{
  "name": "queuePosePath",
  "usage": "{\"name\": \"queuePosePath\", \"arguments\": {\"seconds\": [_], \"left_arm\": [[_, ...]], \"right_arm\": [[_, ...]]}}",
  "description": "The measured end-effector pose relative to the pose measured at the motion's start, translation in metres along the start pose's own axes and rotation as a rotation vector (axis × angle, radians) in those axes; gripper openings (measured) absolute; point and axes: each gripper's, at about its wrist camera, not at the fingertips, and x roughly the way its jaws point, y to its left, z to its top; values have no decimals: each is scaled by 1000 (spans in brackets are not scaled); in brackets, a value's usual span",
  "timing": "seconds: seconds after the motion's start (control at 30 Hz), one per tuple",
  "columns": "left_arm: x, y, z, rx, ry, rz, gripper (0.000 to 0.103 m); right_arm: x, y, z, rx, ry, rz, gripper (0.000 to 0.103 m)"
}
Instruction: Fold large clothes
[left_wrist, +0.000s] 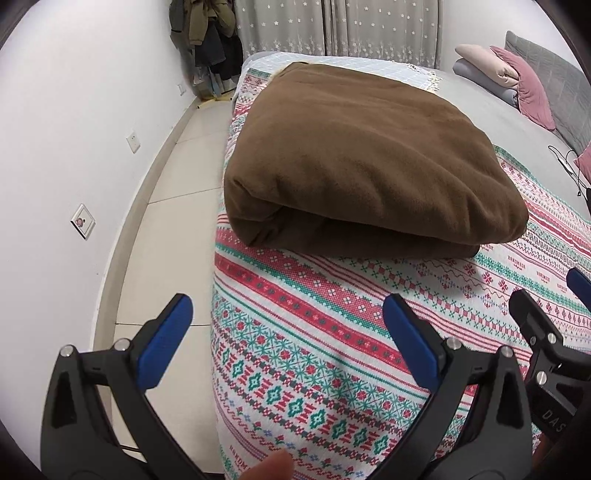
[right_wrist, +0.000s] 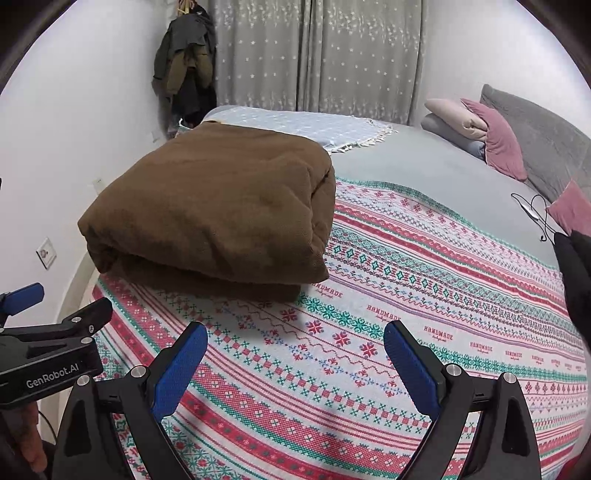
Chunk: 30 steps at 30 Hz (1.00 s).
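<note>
so the brown garment (left_wrist: 362, 158) is folded into a thick bundle sitting on the patterned bedspread (left_wrist: 314, 332), up at about 12 o'clock from the left gripper (left_wrist: 288, 332) and around 10 o'clock from the right gripper (right_wrist: 295, 362). both have their jaws spread wide, holding nothing, well short of the bundle.

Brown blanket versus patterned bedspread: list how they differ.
The brown blanket is plain; the patterned bedspread has red, green and white bands. The blanket is folded into a thick bundle; the bedspread lies spread flat. The blanket rests on top of the bedspread. Both are untouched by either gripper.
</note>
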Motion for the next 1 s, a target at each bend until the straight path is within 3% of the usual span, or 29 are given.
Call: {"name": "queuePosePath", "arguments": {"seconds": [1.0], "left_arm": [[-5,-4,2,11,-15,-5,102]], "right_arm": [[-2,-5,0,16,-12,0,97]]}}
